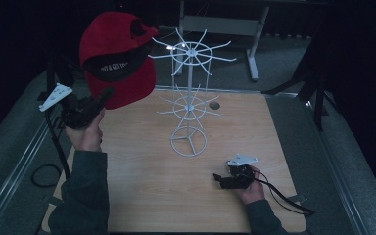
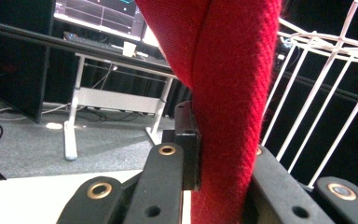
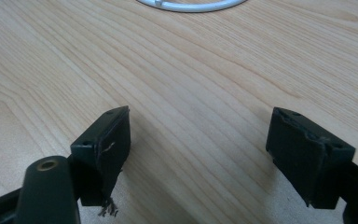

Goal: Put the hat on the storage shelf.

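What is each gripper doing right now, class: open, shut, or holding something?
Left gripper: shut on the red cap, held up beside the white wire rack.
Right gripper: open, holding nothing, low over the wooden table.

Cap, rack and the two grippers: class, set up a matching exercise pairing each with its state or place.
1. cap
2. rack
3. left gripper
4. right gripper

a. jaws apart above bare wood
b. stands upright on the table
c. held up in the air
d. clamped on red fabric

Pairs: 1-c, 2-b, 3-d, 4-a
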The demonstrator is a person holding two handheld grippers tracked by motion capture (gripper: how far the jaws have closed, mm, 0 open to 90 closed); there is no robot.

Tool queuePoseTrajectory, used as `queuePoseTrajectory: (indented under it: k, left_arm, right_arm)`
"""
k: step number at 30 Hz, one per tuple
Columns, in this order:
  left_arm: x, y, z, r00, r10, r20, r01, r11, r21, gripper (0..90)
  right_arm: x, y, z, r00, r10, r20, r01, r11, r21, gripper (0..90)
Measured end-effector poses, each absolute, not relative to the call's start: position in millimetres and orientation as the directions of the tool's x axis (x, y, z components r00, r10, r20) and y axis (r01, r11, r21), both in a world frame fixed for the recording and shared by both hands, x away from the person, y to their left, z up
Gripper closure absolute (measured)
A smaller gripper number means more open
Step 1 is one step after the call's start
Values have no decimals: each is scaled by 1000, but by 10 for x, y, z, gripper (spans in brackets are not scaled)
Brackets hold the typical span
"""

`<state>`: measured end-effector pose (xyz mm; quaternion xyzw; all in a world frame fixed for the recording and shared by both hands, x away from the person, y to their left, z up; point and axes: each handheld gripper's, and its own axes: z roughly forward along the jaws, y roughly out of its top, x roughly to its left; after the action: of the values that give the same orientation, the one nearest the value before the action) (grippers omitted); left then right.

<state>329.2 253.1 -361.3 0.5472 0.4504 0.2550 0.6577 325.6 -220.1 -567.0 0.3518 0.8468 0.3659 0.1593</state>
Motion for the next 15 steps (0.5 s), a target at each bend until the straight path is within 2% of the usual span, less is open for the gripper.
queuePoseTrajectory:
  k: [15]
  left_arm:
    - [3264, 2493, -3662, 496, 811, -310, 163, 265, 951, 859]
  right_arm:
    - [3256, -2201, -5670, -702, 712, -12, 479, 485, 732, 217]
